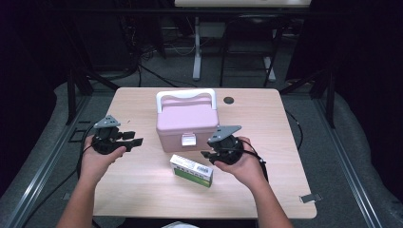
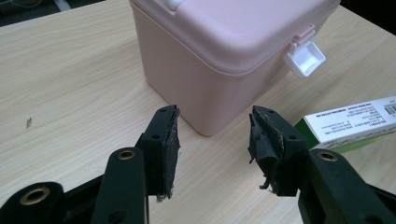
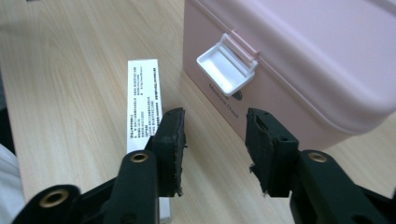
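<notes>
Just beside the pink box (image 1: 187, 124), seemingly untouched, lies a carton (image 1: 191, 170).

Both forearms are entering from the near edge, each hand gripping a hand-held gripper. The left hand-held gripper (image 1: 139, 141) is pointing inward to the right, its jaws standing apart with nothing between them. The right hand-held gripper (image 1: 205, 154) is pointing inward to the left, jaws likewise apart and gripping nothing.

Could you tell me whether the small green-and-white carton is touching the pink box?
Apart. The high view shows bare table between the carton and the pink box.
</notes>
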`<act>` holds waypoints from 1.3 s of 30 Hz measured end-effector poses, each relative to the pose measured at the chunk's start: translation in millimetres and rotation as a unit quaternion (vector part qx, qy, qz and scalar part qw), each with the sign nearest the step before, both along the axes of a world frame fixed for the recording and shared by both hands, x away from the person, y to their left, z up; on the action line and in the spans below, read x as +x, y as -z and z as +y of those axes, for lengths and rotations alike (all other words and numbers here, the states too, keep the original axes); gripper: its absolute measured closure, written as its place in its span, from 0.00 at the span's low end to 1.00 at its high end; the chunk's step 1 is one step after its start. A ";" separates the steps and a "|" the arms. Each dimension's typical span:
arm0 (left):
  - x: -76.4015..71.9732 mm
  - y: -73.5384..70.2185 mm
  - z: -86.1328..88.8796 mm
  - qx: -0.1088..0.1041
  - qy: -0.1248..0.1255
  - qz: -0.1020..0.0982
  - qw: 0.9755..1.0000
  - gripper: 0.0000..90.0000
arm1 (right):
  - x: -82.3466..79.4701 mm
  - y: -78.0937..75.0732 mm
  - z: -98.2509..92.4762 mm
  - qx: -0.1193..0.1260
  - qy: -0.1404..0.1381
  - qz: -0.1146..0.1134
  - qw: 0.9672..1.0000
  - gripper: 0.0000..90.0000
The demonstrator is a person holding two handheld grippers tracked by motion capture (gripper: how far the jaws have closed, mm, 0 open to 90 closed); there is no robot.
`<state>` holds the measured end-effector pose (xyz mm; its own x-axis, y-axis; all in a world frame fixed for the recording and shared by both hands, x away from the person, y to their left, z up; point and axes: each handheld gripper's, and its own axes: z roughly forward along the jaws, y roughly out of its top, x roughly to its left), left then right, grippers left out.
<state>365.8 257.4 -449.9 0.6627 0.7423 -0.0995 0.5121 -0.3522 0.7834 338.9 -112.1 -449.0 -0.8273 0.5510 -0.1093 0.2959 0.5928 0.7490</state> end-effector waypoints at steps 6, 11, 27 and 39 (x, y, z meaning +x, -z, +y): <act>-3.8 4.6 1.1 -0.010 0.001 0.008 1.000 0.56 | -3.1 2.5 12.9 -0.015 -0.018 0.015 1.000 0.64; -7.5 8.8 -0.3 -0.005 0.011 0.013 1.000 0.55 | -3.1 6.8 23.4 -0.027 -0.028 0.023 0.999 0.68; -16.8 11.6 0.9 0.015 0.004 0.007 1.000 0.57 | 4.2 26.8 45.9 -0.034 -0.059 0.090 0.994 0.66; -20.2 10.4 6.0 0.017 -0.003 0.009 1.000 0.60 | 9.7 38.8 51.9 -0.040 -0.060 0.109 0.991 0.68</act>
